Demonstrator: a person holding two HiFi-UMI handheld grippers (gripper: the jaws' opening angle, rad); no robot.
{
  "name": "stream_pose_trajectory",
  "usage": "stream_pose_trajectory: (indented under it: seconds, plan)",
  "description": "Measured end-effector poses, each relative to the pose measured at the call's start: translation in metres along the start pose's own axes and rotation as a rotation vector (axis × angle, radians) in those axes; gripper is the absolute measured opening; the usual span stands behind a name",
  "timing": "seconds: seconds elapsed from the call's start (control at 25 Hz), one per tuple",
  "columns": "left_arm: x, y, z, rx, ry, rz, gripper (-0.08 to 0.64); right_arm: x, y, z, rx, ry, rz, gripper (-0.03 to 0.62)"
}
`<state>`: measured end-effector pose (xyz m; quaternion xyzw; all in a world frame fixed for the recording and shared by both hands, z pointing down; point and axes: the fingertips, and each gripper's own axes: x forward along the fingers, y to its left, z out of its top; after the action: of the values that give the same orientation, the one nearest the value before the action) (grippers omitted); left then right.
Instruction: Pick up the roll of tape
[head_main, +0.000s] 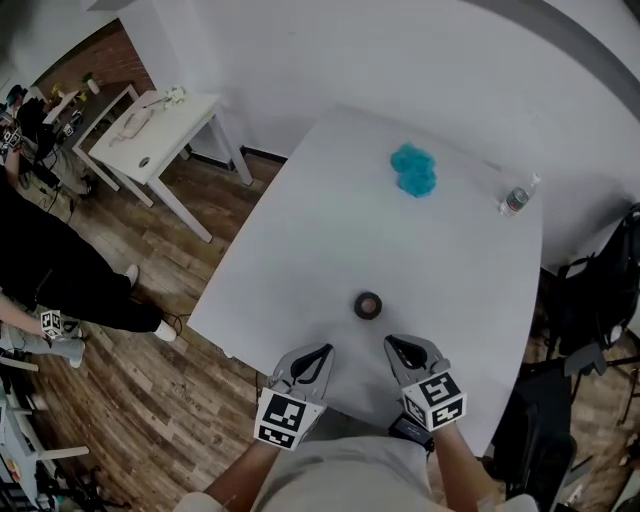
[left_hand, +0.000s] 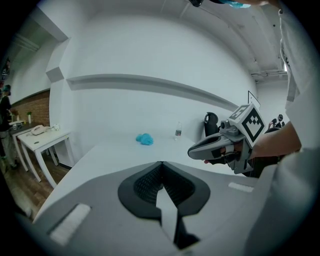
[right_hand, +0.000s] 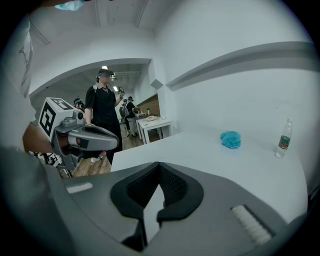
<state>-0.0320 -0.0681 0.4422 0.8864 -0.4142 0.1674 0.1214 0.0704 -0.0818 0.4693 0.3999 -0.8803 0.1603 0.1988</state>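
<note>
The left gripper (head_main: 324, 351) and the right gripper (head_main: 393, 343) are both closed and empty, near the roll of tape (head_main: 368, 305), which lies on the white table (head_main: 300, 230).

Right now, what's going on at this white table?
A person holds a two-jaw tool in each hand at the near edge of the table. The left tool and right tool are both shut and empty. The roll of tape lies untouched just ahead of them; a blue bundle and a bottle sit farther off.
</note>
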Motion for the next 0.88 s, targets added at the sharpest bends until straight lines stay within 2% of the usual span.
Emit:
stream_pose_trajectory:
  seconds: [0.88]
  plan:
    - [0.056,0.024,-0.015,-0.007,0.056,-0.044,0.017,0.056,-0.041,-0.022,0.057,0.079,-0.026,0.008]
